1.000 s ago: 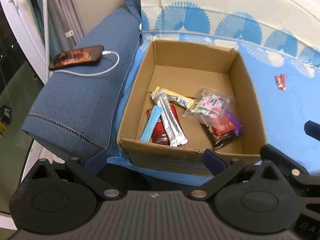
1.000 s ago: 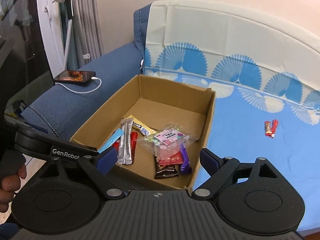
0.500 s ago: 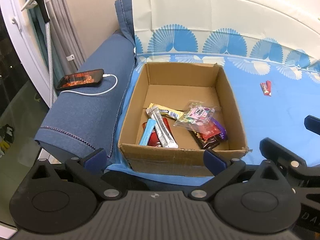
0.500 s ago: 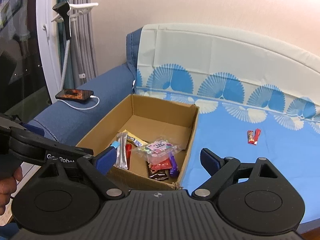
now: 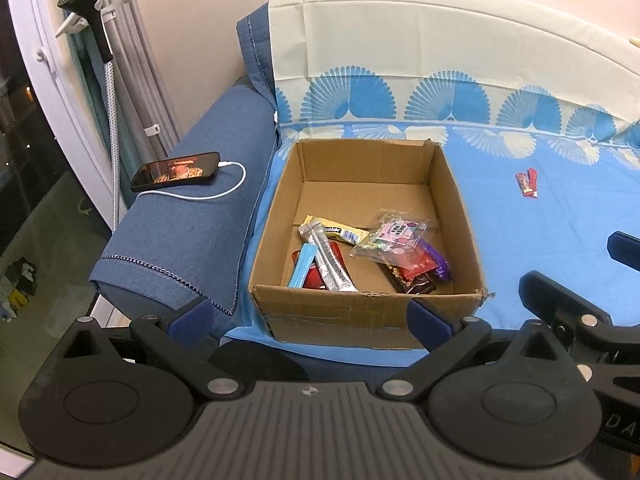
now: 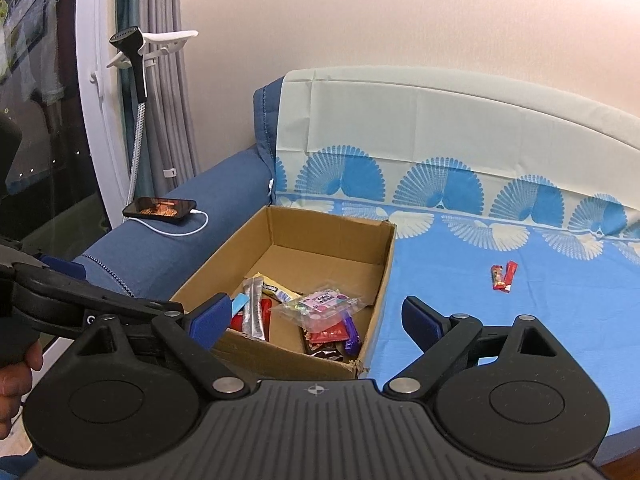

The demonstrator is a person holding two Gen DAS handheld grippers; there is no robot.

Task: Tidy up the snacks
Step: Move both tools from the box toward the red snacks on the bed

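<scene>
An open cardboard box rests on the blue patterned sofa seat. Several snacks lie in it: a clear candy bag, silver sticks, a light blue stick, a yellow bar, and red and purple wrappers. One small red snack lies on the seat to the box's right. My left gripper hangs open, empty, in front of the box's near wall. My right gripper stands open and empty beside it, over the box's near right corner.
A phone on a white charging cable lies on the dark blue armrest left of the box. A garment steamer and grey curtains stand by the window further left. A hand grips the left gripper's handle.
Both grippers have pulled back and risen from the box, which now looks smaller and farther. More of the sofa back and wall shows. Both stay open; the snacks have not moved.
</scene>
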